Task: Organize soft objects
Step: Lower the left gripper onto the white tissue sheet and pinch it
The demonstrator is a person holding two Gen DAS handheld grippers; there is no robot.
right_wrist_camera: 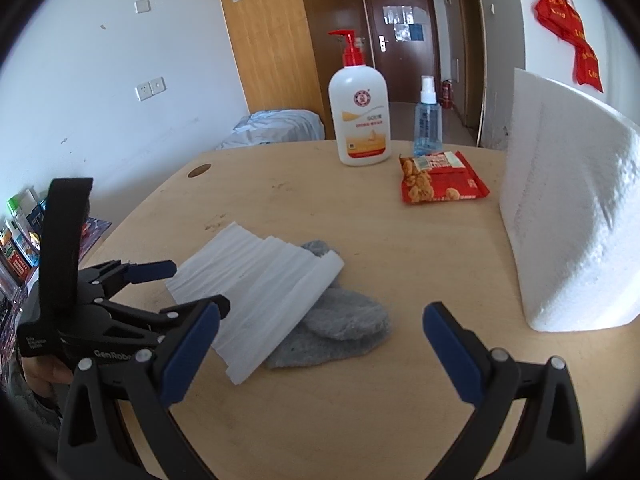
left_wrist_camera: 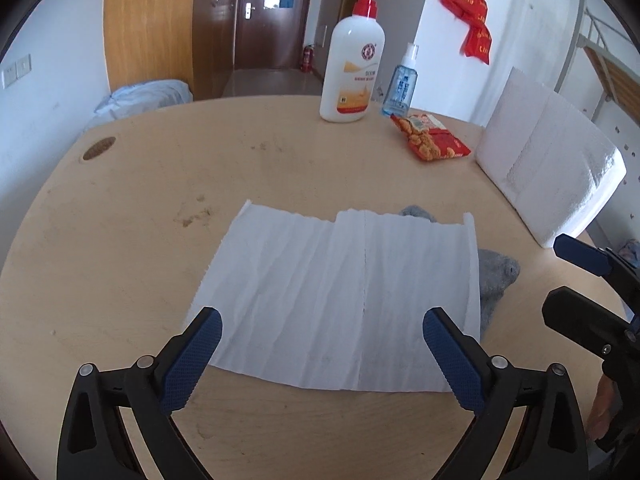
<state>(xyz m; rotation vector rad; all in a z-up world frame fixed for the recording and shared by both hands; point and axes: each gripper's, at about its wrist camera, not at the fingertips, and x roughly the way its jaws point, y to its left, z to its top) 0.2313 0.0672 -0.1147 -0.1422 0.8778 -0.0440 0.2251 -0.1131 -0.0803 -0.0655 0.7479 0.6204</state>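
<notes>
A white sheet of paper towel (left_wrist_camera: 332, 300) lies spread flat on the wooden table (left_wrist_camera: 160, 184). It partly covers a grey sock (left_wrist_camera: 494, 276), which sticks out at its right edge. In the right wrist view the towel (right_wrist_camera: 260, 288) drapes over the sock (right_wrist_camera: 340, 324). My left gripper (left_wrist_camera: 322, 356) is open, its fingertips over the towel's near edge. My right gripper (right_wrist_camera: 320, 344) is open and empty, just in front of the sock. The right gripper also shows at the right edge of the left wrist view (left_wrist_camera: 576, 276).
A white paper towel pack (right_wrist_camera: 568, 224) stands at the right. A red-pump lotion bottle (right_wrist_camera: 362, 120), a small blue spray bottle (right_wrist_camera: 427, 120) and a red snack packet (right_wrist_camera: 440, 178) sit at the table's far side. A cable hole (left_wrist_camera: 99, 148) is at far left.
</notes>
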